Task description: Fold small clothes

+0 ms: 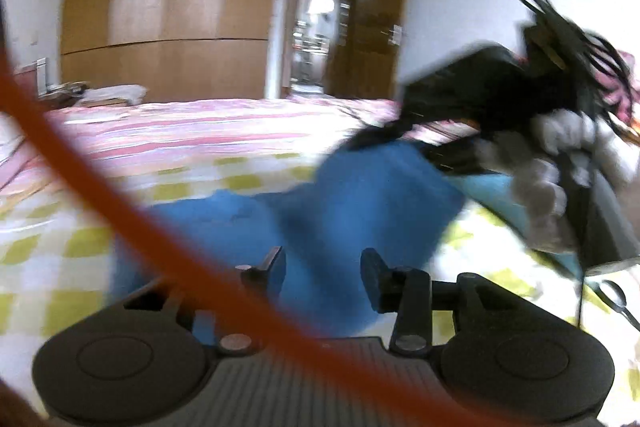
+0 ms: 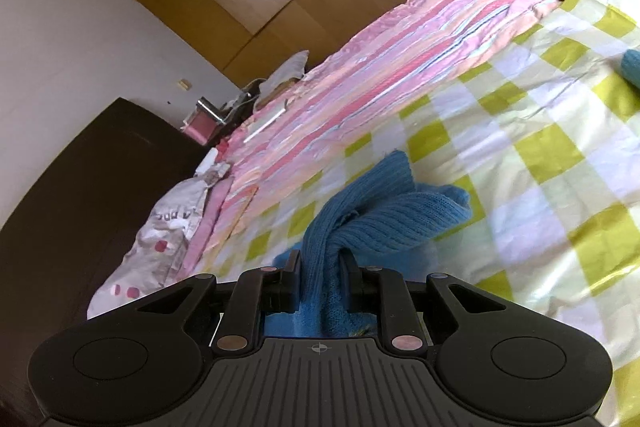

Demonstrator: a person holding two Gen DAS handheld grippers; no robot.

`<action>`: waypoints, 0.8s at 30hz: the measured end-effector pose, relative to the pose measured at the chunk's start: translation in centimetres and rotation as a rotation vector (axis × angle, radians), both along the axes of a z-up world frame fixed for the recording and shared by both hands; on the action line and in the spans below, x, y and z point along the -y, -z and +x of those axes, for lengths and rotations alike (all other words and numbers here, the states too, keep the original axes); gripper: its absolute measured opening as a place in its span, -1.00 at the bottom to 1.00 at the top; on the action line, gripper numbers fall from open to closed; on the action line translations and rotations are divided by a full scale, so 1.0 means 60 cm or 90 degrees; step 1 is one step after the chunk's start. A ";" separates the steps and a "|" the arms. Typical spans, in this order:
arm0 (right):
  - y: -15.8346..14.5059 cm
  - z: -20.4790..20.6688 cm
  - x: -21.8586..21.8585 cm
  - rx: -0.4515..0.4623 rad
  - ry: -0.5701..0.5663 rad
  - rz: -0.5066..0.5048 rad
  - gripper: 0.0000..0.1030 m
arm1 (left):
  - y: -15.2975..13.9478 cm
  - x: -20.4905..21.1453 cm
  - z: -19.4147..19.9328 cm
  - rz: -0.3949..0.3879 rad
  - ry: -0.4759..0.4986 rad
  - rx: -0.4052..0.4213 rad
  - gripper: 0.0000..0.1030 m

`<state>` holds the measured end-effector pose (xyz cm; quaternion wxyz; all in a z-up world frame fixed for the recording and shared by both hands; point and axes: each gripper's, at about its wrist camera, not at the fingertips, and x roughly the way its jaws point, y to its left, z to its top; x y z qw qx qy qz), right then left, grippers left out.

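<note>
My right claw [image 2: 320, 267] is pinched on a bunched fold of the blue knit [image 2: 384, 211], lifting it off the checked sheet [image 2: 540, 155]. My left claw [image 1: 322, 267] hangs parted with nothing between the fingers, the knit spread flat just past it. Loads of bare sheet to the side, pink striped blanket [image 2: 392, 59] along the far edge. Orange cable [image 1: 120, 203] cuts across my left view.

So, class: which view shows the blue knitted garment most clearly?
The right wrist view: the blue knitted garment is sharp, pinched in the right gripper. The left wrist view shows only blurred blue cloth beyond the open left gripper.
</note>
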<state>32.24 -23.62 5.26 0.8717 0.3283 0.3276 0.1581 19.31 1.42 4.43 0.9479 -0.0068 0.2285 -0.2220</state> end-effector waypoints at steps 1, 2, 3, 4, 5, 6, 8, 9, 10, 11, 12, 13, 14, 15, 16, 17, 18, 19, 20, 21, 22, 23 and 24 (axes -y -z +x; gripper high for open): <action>0.001 -0.001 -0.002 0.000 -0.001 -0.001 -0.63 | 0.001 -0.021 0.009 -0.010 -0.024 0.000 -0.06; 0.001 -0.002 -0.004 -0.001 -0.001 -0.003 -0.63 | 0.002 -0.034 0.026 -0.012 -0.043 -0.001 -0.06; 0.001 -0.004 -0.006 -0.003 -0.001 -0.004 -0.63 | 0.005 -0.042 0.045 -0.011 -0.064 -0.006 -0.07; 0.001 -0.005 -0.008 -0.006 -0.001 -0.006 -0.63 | 0.011 -0.049 0.064 -0.017 -0.075 -0.011 -0.07; -0.001 -0.007 -0.011 -0.007 0.000 -0.008 -0.64 | 0.015 -0.048 0.085 -0.026 -0.074 -0.020 -0.07; -0.003 -0.007 -0.012 -0.009 0.000 -0.012 -0.64 | 0.023 -0.045 0.105 -0.036 -0.072 -0.032 -0.07; -0.009 -0.008 -0.016 -0.011 -0.001 -0.027 -0.64 | 0.041 -0.030 0.138 -0.038 -0.071 -0.049 -0.07; -0.012 -0.008 -0.018 -0.011 -0.001 -0.034 -0.64 | 0.052 -0.031 0.147 -0.034 -0.078 -0.057 -0.07; -0.014 -0.008 -0.019 -0.012 -0.002 -0.038 -0.64 | 0.062 -0.033 0.155 -0.030 -0.093 -0.065 -0.07; -0.017 -0.008 -0.021 -0.012 -0.003 -0.042 -0.64 | 0.069 -0.038 0.165 -0.025 -0.106 -0.072 -0.07; -0.019 -0.008 -0.023 -0.012 -0.005 -0.046 -0.64 | 0.075 -0.045 0.177 -0.020 -0.128 -0.077 -0.07; -0.021 -0.008 -0.025 -0.011 -0.007 -0.050 -0.64 | 0.077 -0.053 0.181 -0.014 -0.150 -0.079 -0.07; -0.022 -0.008 -0.028 -0.010 -0.009 -0.052 -0.64 | 0.079 -0.062 0.186 -0.008 -0.176 -0.081 -0.07; -0.023 -0.007 -0.032 -0.010 -0.011 -0.053 -0.64 | 0.078 -0.074 0.194 0.003 -0.213 -0.082 -0.07; -0.024 -0.006 -0.034 -0.010 -0.013 -0.054 -0.64 | 0.075 -0.084 0.198 0.016 -0.246 -0.079 -0.07; -0.025 -0.005 -0.038 -0.010 -0.015 -0.054 -0.64 | 0.073 -0.096 0.200 0.032 -0.283 -0.072 -0.07; -0.026 -0.005 -0.042 -0.010 -0.016 -0.054 -0.64 | 0.071 -0.107 0.201 0.045 -0.313 -0.065 -0.07; -0.028 -0.005 -0.046 -0.008 -0.019 -0.054 -0.64 | 0.069 -0.119 0.199 0.054 -0.343 -0.060 -0.07; -0.030 -0.005 -0.050 -0.007 -0.021 -0.055 -0.64 | 0.067 -0.132 0.194 0.053 -0.361 -0.060 -0.07; -0.032 -0.005 -0.054 -0.006 -0.022 -0.055 -0.64 | 0.067 -0.143 0.187 0.045 -0.366 -0.060 -0.07; -0.034 -0.004 -0.058 -0.005 -0.023 -0.055 -0.64 | 0.066 -0.151 0.175 0.039 -0.363 -0.061 -0.07; -0.036 -0.004 -0.062 -0.006 -0.024 -0.056 -0.64 | 0.067 -0.155 0.159 0.042 -0.357 -0.059 -0.07; -0.038 -0.003 -0.067 -0.006 -0.024 -0.057 -0.64 | 0.067 -0.155 0.142 0.049 -0.348 -0.055 -0.07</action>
